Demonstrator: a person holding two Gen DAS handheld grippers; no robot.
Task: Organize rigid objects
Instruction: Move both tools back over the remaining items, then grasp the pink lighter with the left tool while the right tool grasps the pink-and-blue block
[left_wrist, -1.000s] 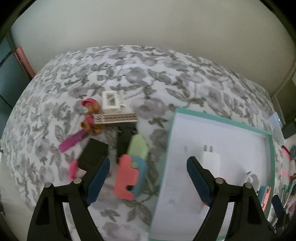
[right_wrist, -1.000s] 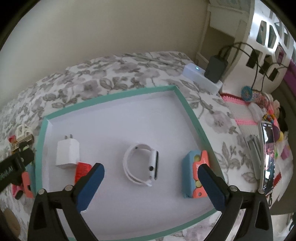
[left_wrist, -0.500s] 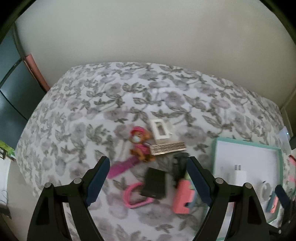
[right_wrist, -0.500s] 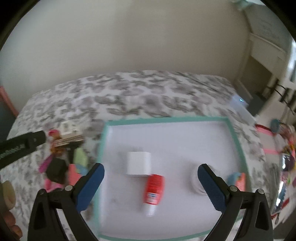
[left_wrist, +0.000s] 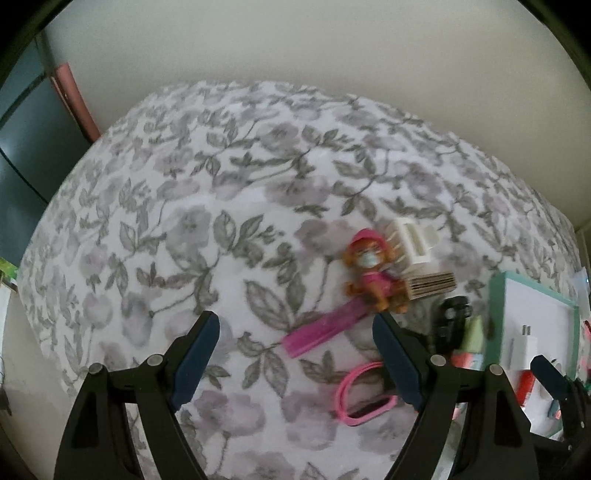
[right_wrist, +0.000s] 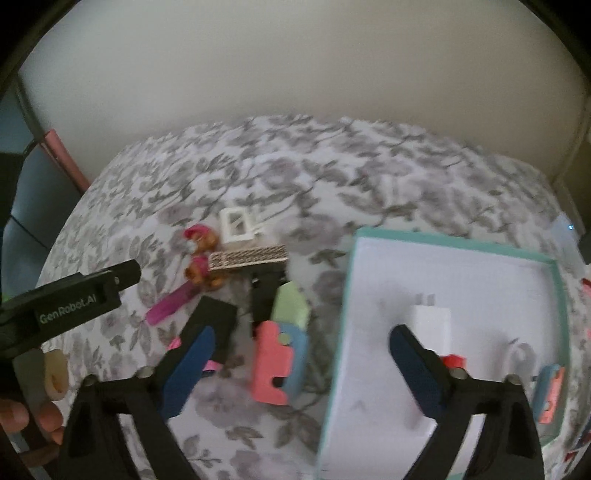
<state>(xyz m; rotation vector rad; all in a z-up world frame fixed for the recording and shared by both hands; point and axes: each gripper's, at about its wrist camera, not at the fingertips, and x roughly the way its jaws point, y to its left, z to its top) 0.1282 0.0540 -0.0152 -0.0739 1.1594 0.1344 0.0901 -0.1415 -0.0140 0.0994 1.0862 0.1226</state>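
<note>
Several loose toys (right_wrist: 207, 258) lay clustered on the floral bedspread (left_wrist: 177, 229) just left of your teal-rimmed tray (right_wrist: 458, 240), with open cloth beyond. The tray held a white charger (right_wrist: 432, 325). Your left gripper (left_wrist: 295, 362) gaped empty. Your right gripper (right_wrist: 299, 365) had just narrowed, clear of the salmon piece (right_wrist: 271, 365) lying between its jaws.

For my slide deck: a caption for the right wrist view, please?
Open right gripper over a pink-and-blue block beside the teal-rimmed tray on floral cloth.
</note>
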